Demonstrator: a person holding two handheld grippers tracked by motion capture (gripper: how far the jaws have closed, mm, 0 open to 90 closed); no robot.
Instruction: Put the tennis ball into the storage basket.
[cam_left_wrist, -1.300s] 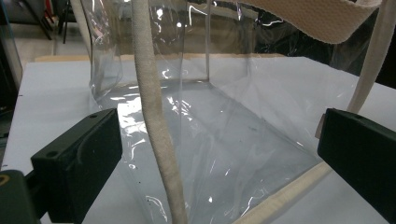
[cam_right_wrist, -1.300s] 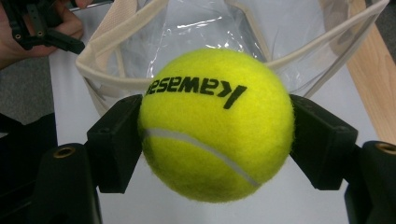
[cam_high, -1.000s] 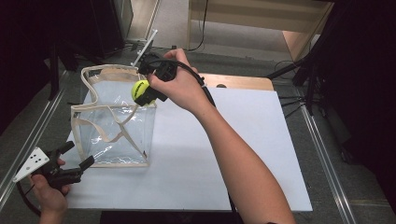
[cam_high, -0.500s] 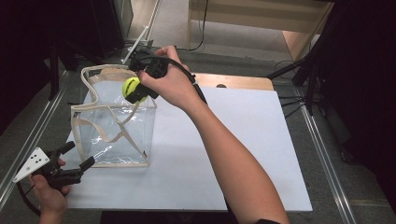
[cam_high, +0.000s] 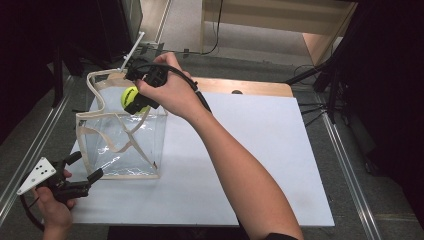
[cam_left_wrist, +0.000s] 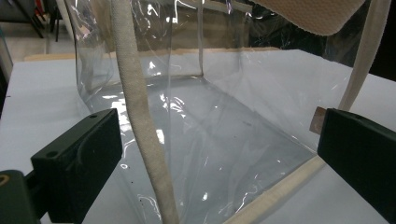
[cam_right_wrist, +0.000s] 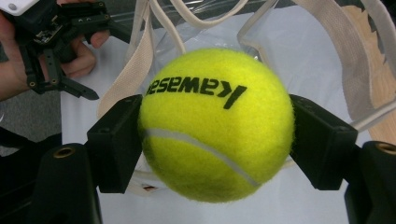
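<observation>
Tennis ball (cam_right_wrist: 215, 125), yellow-green with black lettering and a white seam, sits clamped between the two black jaws of the right gripper (cam_right_wrist: 215, 140); both pads press into the felt on opposite sides. In the high view the ball (cam_high: 129, 94) hangs over the open top of a clear plastic bag (cam_high: 120, 145), at the bag's far edge, above its rim rather than inside it. The right hand (cam_high: 172, 92) wraps around the gripper body, forearm crossing the table diagonally from the bottom of the frame, and a black cable loops off the gripper along the wrist.

Bag: transparent walls, cream fabric trim along the edges, cream straps (cam_high: 97, 90) draped loosely over the mouth. It stands upright on the left part of a white board (cam_high: 260, 150) that covers the table. Inside looks empty as far as the left gripper view shows: bare clear floor, reflections only.

Left gripper (cam_high: 82, 170) sits low at the near left corner of the bag, held in the left hand (cam_high: 52, 207), grey three-cornered plate on top. Its jaws stand wide apart, pointing at the bag's near wall. In the left gripper view one strap (cam_left_wrist: 140, 121) runs down between the jaws; the pads do not press on it.

Beyond the board: a wooden strip (cam_high: 250, 86) along the far edge, grey floor, dark stands to the right.
</observation>
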